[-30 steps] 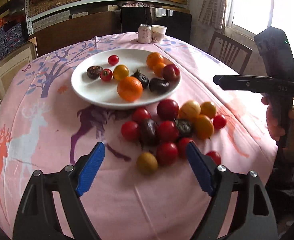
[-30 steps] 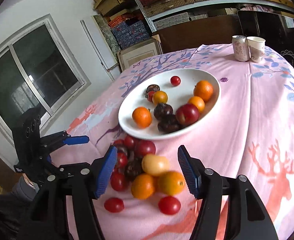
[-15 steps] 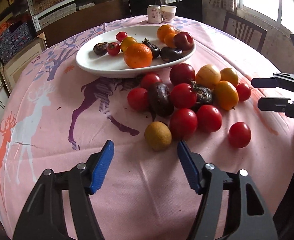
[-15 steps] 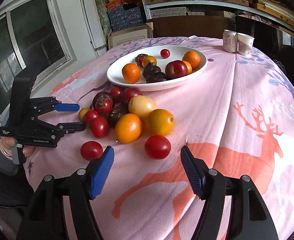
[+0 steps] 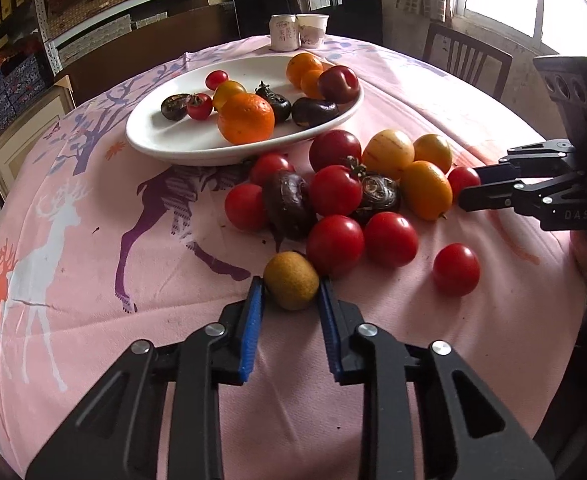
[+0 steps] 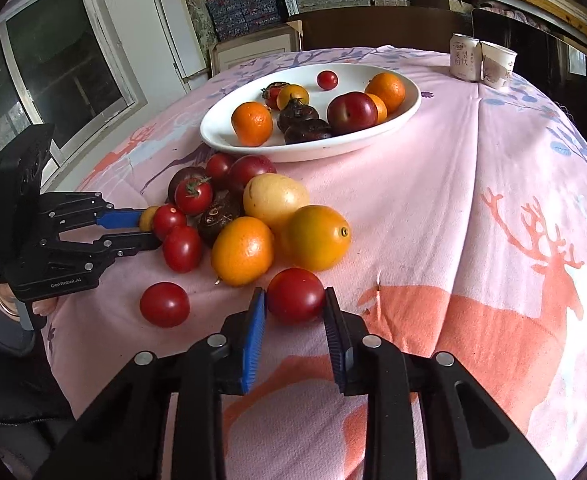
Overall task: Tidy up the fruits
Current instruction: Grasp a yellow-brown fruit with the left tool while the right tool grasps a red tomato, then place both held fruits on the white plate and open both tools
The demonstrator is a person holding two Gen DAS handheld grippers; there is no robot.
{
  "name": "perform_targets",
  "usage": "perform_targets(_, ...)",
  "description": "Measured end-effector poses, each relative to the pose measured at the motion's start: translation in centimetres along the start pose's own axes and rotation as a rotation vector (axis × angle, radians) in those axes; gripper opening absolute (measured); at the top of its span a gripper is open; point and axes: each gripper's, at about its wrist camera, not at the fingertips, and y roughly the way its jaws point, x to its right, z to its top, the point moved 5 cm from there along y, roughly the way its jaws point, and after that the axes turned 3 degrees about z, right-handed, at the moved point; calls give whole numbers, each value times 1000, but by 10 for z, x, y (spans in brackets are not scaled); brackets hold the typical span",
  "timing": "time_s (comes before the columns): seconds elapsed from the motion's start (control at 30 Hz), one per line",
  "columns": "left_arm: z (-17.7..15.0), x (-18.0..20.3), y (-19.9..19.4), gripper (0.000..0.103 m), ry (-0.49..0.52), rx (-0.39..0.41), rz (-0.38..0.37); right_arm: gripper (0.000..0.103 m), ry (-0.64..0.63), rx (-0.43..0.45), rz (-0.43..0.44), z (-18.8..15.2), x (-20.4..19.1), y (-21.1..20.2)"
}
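Fruits, small, round, likely soft: left gripper (image 5: 289, 294) fingers pinch brown fruit (image 5: 291, 280) sides; right gripper (image 6: 295, 306) fingers pinch red tomato (image 6: 296, 295), lower centre.

A white oval plate (image 5: 161, 140) is sitting toward the table's far edge, carrying oranges, a plum and small tomatoes. Before it, loose red tomatoes, orange and yellow fruits are clustering on the table. A brownish-yellow fruit (image 5: 291, 286) and a red tomato (image 6: 296, 295) are lying nearest the near edge.
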Motion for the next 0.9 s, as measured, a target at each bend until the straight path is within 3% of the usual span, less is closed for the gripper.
perform_targets(0.27, 3, -11, -24, 26, -66, 125, -26, 29, -10, 85, 36, 1, -3, -15)
perform_targets(0.5, 10, -18, -34, 26, -107, 177, -10, 29, 16, 132, 54, 12, 2, -24)
perform_targets(0.57, 22, -19, -36, 26, -118, 197, -25, 29, 23, 151, 67, 29, 2, -25)
perform_targets(0.77, 84, -30, -23, 27, -126, 206, 42, 29, 31, 194, 17, 104, 2, -12)
perform_targets(0.87, 107, -50, 5, 27, -180, 150, 48, 32, 46, 192, 7, 136, 6, 6)
perform_targets(0.9, 111, -57, 15, 27, -206, 125, 34, 37, 45, 192, 9, 144, 6, 12)
